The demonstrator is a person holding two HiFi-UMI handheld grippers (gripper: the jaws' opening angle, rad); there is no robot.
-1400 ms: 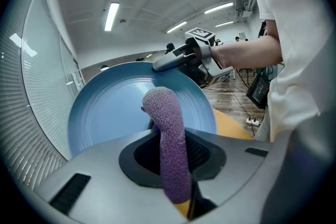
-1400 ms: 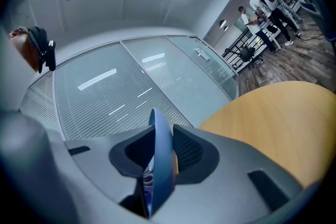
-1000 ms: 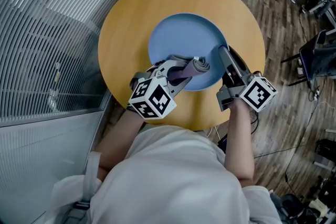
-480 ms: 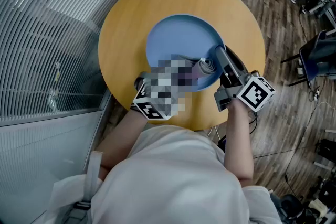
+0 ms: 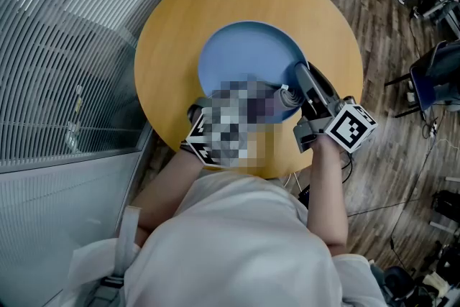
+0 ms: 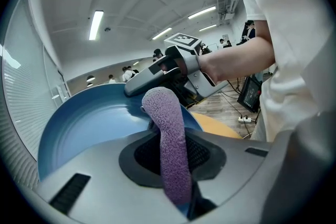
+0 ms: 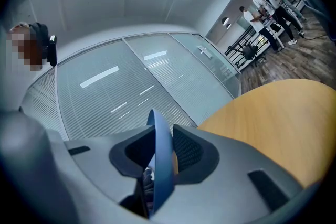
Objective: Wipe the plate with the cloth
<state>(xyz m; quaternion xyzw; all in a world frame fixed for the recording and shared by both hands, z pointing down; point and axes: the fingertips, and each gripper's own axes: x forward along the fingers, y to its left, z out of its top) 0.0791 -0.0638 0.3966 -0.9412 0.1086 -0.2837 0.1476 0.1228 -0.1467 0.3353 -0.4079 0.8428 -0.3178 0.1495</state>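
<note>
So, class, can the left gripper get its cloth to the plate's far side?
Probably yes: the plate is bare there, and the right gripper clamps only its near rim.

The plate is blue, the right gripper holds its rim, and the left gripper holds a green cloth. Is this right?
Only the colour is wrong: the cloth is purple, as the left gripper view shows. The right gripper does hold the plate by its rim.

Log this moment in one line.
left tool: shut on cloth | right tool: shut on plate rim | cloth: at plate's near edge
</note>
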